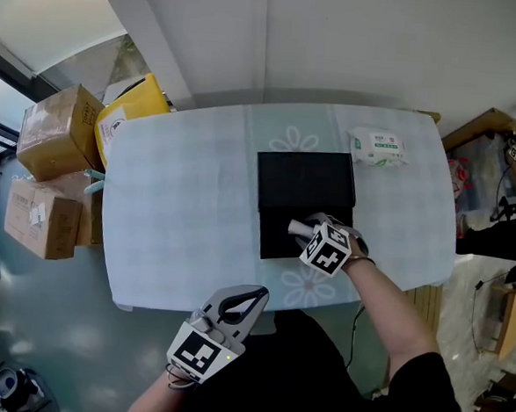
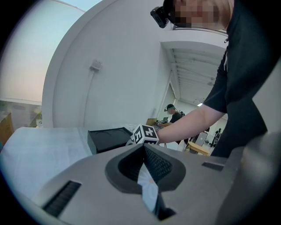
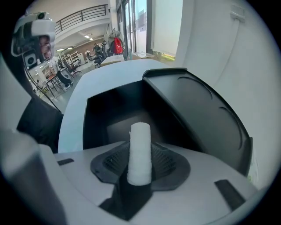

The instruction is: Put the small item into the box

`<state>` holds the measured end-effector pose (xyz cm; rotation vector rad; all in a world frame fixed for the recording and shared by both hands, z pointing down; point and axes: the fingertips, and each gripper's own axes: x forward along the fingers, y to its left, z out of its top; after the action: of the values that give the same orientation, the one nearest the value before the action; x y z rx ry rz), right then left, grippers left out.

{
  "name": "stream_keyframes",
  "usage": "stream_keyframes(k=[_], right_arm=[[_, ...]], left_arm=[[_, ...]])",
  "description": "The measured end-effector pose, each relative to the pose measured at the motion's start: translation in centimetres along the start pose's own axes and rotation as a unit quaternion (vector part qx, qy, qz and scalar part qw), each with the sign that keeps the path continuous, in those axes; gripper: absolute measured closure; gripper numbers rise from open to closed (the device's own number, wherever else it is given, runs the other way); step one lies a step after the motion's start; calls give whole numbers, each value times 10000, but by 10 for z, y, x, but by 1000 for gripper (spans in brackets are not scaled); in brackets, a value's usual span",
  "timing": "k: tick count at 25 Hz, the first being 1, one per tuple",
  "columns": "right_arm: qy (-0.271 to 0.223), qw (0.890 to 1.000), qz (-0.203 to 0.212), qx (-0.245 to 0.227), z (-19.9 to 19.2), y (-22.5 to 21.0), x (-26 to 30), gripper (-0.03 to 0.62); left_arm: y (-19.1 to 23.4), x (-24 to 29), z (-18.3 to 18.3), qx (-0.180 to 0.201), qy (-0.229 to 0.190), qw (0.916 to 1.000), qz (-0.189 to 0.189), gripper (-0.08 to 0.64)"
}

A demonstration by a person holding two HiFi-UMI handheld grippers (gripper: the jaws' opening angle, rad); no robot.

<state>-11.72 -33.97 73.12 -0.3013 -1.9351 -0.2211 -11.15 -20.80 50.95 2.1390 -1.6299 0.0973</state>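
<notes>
Brown cardboard cartons (image 1: 56,131) stood on the floor well to the left of the black box (image 1: 278,239), and a yellow bag (image 1: 135,106) leaned between them and the table (image 1: 179,195). The table wore a pale cloth printed with faint flowers, and the box sat on it right of the middle.

Left of the box and nearer the person, the left gripper (image 1: 254,294) hung over the table's near edge, well apart from the box. Its own view showed its jaws brought together at the tips with nothing between them, only the pale cloth showing through the slot lower down.

The box lay open. Its lid (image 1: 306,178) was folded back on the far side, and the right gripper view showed the lid raised at a slant beside the dark hollow of the box.

Over that hollow, the right gripper (image 1: 304,231) pointed steeply down, carried by a bare forearm (image 1: 390,305) that came out of a black sleeve. Its jaws were clamped on a small white roll (image 3: 139,151), one pad pressed to each side. The roll stuck out past the tips towards the bottom of the box. Whether its end touched the bottom could not be made out.

Right of the box and beyond its far corner, a white pack of wipes (image 1: 378,147) with green print lay flat on the cloth, apart from the lid. Farther right still, past the table's edge, stood a piece of wooden furniture (image 1: 484,127).
</notes>
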Motion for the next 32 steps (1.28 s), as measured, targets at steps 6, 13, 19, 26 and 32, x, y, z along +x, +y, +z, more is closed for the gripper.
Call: stream_keyframes(k=[6,13,19,26,32], right_arm=[[-10,10000,2,66,0,2,-3,434],[-318,9976,-358,496,3,-7,-29,430],[-977,9847,-874,1144,12,-10,-75,430],[-2110,9451,-1539,1965,37,-1,-154,431],[-3170,8857,-2380,2416,55,20,-226,581]], left_arm=[[3,-4,4,87,10,9999,-62,551],[-3,-9,11,269,-6,9993,-266,551],[-13,-14,19,480,-80,9973,-547,551],[-27,-22,38,804,-207,9921,-940,551],[-33,-35,56,951,-395,9878,-1168,551]])
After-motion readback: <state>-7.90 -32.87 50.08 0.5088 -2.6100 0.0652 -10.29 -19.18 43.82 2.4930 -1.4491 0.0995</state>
